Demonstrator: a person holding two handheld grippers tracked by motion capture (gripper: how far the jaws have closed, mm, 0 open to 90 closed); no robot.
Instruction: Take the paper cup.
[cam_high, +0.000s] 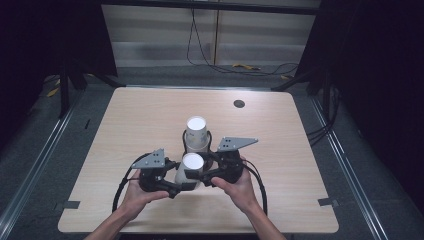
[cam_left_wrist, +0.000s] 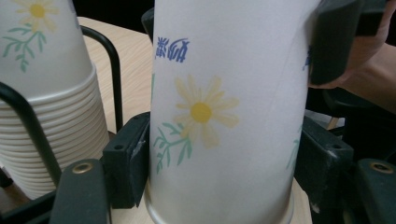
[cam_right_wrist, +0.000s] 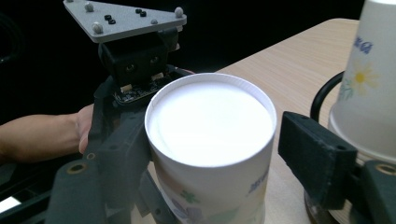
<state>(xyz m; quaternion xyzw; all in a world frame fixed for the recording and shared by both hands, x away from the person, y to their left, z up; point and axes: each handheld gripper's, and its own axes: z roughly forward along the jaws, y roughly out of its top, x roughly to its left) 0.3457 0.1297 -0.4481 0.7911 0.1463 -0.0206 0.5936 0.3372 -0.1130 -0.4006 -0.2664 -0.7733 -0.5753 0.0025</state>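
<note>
Two hands are seen at the near edge of the table (cam_high: 125, 115) in the high view, each one around a black gripper. An upside-down paper cup (cam_high: 190, 169) with a daisy print is held between them, with its white bottom turned up. The left gripper (cam_high: 172, 187) is closed on the lower part of this cup: in the left gripper view its two pads (cam_left_wrist: 128, 163) are pressed against both sides of the cup wall, close to the rim. The right gripper (cam_high: 202, 176) is placed around the upper part of the cup; in the right gripper view its far pad (cam_right_wrist: 315, 158) is seen a little apart from the cup, so it cannot be told if the cup is really gripped by it. Just behind the cup, a stack of upside-down cups (cam_high: 197, 132) is standing inside a black wire holder (cam_high: 183, 141). Farther away, a small dark round hole (cam_high: 239, 104) is seen in the tabletop
</note>
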